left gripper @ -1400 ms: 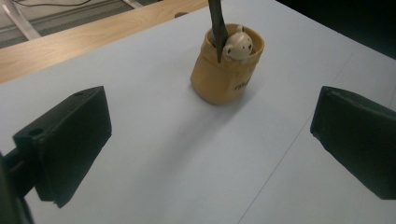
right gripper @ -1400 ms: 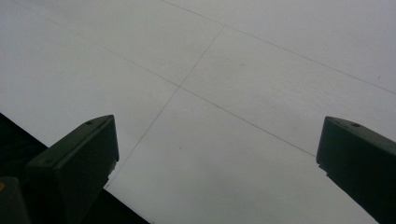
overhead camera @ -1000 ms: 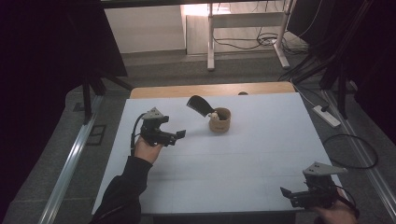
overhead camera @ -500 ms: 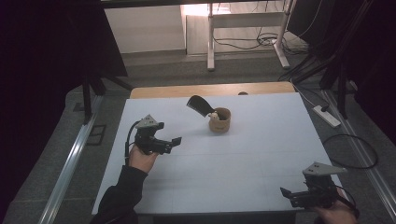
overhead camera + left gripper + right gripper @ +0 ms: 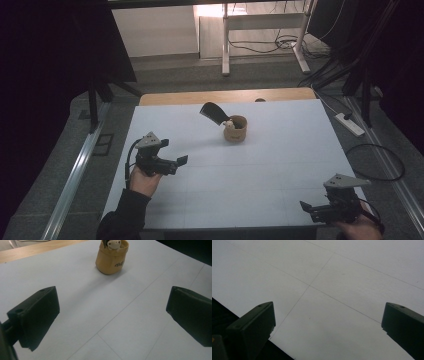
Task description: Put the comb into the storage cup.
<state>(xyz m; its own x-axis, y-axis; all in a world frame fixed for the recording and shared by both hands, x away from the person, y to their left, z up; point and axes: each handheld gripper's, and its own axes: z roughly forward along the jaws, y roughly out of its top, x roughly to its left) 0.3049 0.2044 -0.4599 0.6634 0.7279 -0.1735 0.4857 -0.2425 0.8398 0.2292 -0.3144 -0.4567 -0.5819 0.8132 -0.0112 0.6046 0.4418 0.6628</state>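
Black-jawed left gripper (image 5: 178,162): hovered over the left part of the white surface (image 5: 270,175), carried in a hand (image 5: 145,181), released, jaws wide apart with nothing between them. Pointed toward the cup, as seen in the left gripper view (image 5: 112,322), but was well apart from it.

Tan cup (image 5: 235,129): stood upright on the far middle of the surface, to the right of and beyond the left gripper. Carried dark lettering low on its wall in the left gripper view (image 5: 111,260). Held a small pale figure (image 5: 113,243) at the rim and a black flat piece (image 5: 214,112) that leaned out up and to the left.

Judged light and easy to tip, more so with the black piece hanging off to one side. Wall looked a little rounded and possibly pliant; could not be told for sure. Best taken low across the body, jaws on opposite sides of the wall, below the rim and clear of the leaning piece, with a gentle squeeze.

Right gripper (image 5: 311,210): sat at the near right corner of the surface, likewise unclenched, jaws spread over bare surface in the right gripper view (image 5: 327,327), far from the cup.
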